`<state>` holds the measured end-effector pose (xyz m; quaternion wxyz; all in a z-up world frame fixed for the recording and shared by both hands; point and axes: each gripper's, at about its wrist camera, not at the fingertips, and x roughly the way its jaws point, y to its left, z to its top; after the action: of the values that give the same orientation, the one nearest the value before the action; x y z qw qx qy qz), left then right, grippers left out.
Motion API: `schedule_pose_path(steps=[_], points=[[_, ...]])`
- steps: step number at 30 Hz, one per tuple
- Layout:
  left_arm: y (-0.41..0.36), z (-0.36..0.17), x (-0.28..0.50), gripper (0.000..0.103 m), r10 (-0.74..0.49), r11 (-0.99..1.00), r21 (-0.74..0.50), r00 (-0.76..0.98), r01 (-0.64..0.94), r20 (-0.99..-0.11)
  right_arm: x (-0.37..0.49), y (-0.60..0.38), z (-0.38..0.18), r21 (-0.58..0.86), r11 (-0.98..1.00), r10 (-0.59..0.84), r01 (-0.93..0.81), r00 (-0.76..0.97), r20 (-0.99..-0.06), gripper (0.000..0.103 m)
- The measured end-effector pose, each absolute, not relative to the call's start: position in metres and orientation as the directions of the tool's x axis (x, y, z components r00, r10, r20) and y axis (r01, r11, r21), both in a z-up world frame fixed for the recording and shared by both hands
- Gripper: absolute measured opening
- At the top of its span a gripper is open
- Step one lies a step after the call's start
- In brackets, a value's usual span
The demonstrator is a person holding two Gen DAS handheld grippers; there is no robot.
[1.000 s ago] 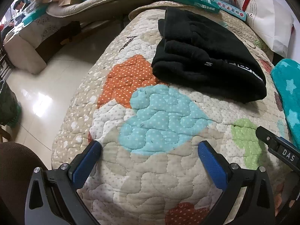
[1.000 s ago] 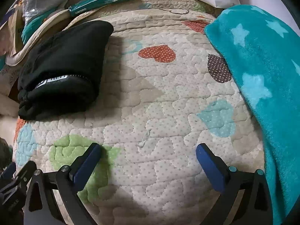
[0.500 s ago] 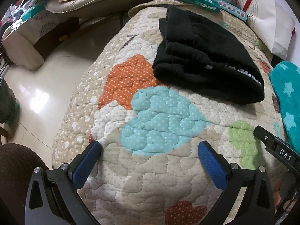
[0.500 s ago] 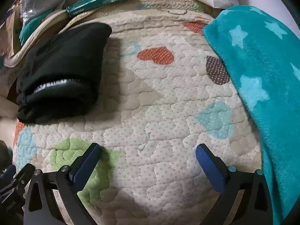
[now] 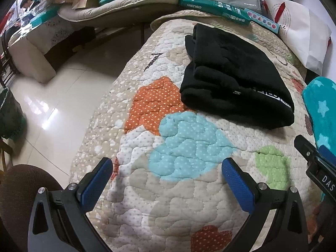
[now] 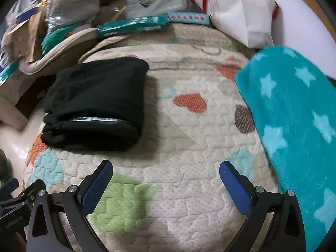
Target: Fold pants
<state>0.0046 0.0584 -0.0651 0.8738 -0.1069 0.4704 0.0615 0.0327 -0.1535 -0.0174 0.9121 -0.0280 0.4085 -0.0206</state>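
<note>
Lying as a compact black bundle on the quilt (image 5: pixel 189 189), the pants (image 5: pixel 235 82) sit ahead of both grippers and well apart from either. In the left wrist view the bundle is up and to the right of the left gripper (image 5: pixel 166 168); in the right wrist view the pants (image 6: pixel 94 103) are up and to the left of the right gripper (image 6: pixel 166 170). So the bundle lies between the two lines of sight, roughly on the midline, toward the far end of the quilt.

Both grippers are spread wide with nothing between the blue pads (image 5: pixel 237 180), and only quilt shows in the gaps. The right gripper's body also shows at the right edge of the left view, so the two sit side by side near the quilt's near edge.

The bundle's long axis runs away from the grippers, slanting right in the left view. The thick rolled end with the white lettering faces the cameras. It looks already folded into several layers, so the folding seems done or nearly so. Neither gripper looks clearly nearer, though the right view is blurred. A teal star blanket (image 6: pixel 294 126) lies to the right, apart from the pants.
</note>
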Motion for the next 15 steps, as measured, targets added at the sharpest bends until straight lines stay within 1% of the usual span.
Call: schedule_pose_path(steps=[15], points=[[0.0589, -0.0635, 0.0027, 0.103, 0.025, 0.969, -0.115, 0.551, -0.217, -0.834, 0.0272, -0.1447, -0.0159, -0.043, 0.998, -0.007, -0.037, 0.67, -0.742, 0.103]])
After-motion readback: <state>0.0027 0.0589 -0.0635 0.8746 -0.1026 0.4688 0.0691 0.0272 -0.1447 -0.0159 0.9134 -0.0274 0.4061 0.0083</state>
